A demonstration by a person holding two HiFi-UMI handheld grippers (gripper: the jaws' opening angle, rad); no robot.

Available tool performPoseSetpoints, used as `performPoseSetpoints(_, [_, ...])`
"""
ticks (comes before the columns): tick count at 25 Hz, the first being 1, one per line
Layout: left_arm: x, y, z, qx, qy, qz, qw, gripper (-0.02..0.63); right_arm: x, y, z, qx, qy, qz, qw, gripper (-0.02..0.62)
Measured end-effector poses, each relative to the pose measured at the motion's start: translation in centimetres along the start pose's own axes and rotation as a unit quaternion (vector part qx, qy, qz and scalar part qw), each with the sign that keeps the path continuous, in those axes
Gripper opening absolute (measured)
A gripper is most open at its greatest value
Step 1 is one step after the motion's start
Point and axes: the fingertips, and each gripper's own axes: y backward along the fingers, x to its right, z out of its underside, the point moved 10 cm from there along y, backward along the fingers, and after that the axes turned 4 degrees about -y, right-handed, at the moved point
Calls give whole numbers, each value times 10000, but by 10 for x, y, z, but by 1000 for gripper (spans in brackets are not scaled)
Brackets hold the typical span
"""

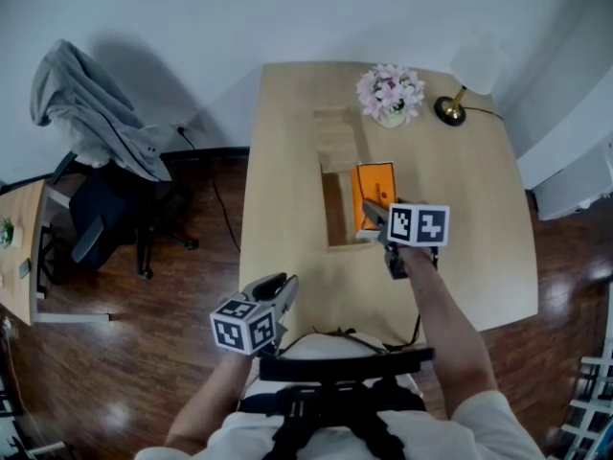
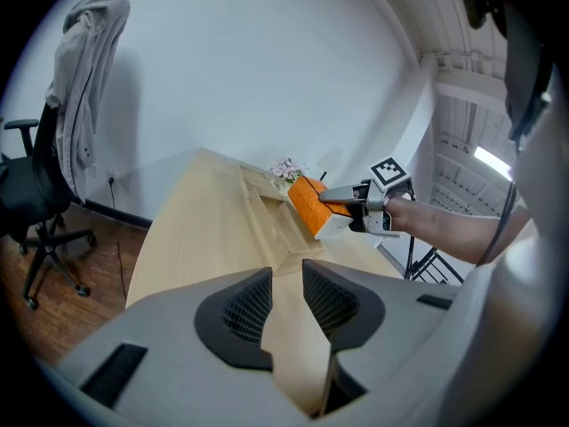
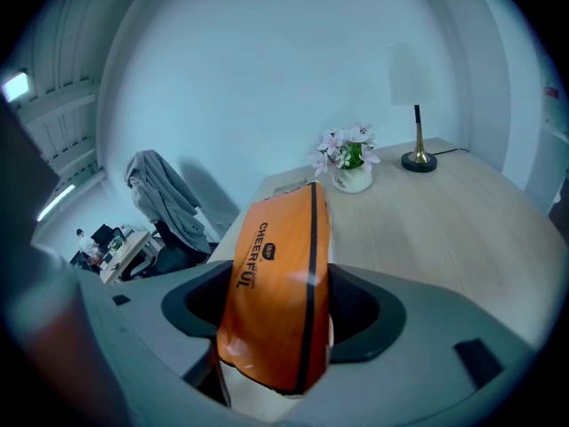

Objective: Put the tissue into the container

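An orange tissue pack (image 1: 374,192) hangs over the right-hand rim of the open wooden container (image 1: 334,220) in the middle of the table. My right gripper (image 1: 372,213) is shut on the pack's near end. In the right gripper view the pack (image 3: 280,283) stands on end between the jaws, black lettering facing left. The left gripper view shows the pack (image 2: 309,205) above the container (image 2: 267,210), with the right gripper (image 2: 342,205) behind it. My left gripper (image 1: 280,291) hovers at the table's front edge, jaws a little apart, and its pads (image 2: 242,314) hold nothing.
A pot of pink flowers (image 1: 391,94) and a lamp (image 1: 469,77) stand at the table's far end. A second wooden piece (image 1: 335,132) lies beyond the container. An office chair draped with a grey garment (image 1: 96,113) stands on the floor at left.
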Motion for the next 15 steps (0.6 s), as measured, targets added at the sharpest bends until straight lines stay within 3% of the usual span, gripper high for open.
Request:
performPoseSetpoints(8, [-8,2,3,-30,52,-15,10000,110,-24,-23,5,-127,-54,-239,9996,324])
performPoseSetpoints(15, [-9,4,3,-39,98,-45,9999,110,-38,-45,13,-359,17,-207,9991,324])
